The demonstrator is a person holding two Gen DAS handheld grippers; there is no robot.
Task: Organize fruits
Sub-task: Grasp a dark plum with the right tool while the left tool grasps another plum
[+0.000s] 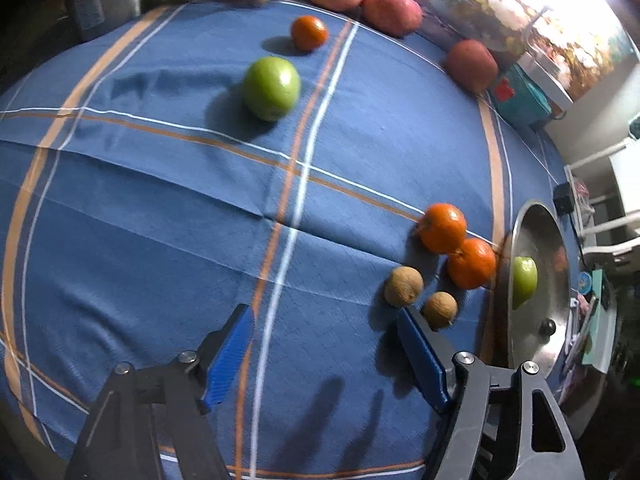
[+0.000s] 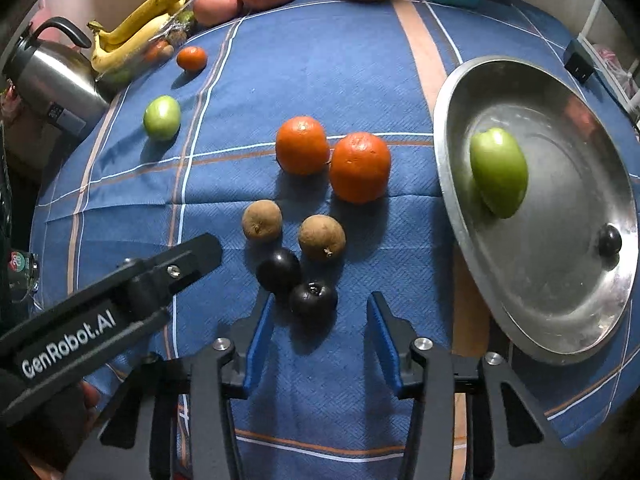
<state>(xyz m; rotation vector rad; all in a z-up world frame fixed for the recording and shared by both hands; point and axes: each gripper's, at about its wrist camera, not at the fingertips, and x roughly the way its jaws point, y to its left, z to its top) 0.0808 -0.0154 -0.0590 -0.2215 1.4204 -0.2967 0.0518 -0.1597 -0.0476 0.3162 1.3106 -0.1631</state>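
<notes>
Right gripper (image 2: 320, 334) hangs low over the blue checked cloth (image 2: 320, 60) with its blue pads spread wide and nothing between them; two dark plums sit just ahead, the nearer plum (image 2: 313, 299) almost in the gap and touching the farther plum (image 2: 279, 270); left gripper (image 1: 326, 346) is likewise spread and empty, close to the two brown fruits (image 1: 404, 286); on the steel tray (image 2: 532, 304) to the right lie a green apple (image 2: 498, 172) and one dark plum (image 2: 609, 241), so sorting looks barely begun; two oranges (image 2: 360, 167) and a second green apple (image 2: 162, 117) wait on the cloth; the step in hand seems to be reaching for the nearer plum; next calls for easing forward around it alone, without nudging its neighbour, then pinching gently
</notes>
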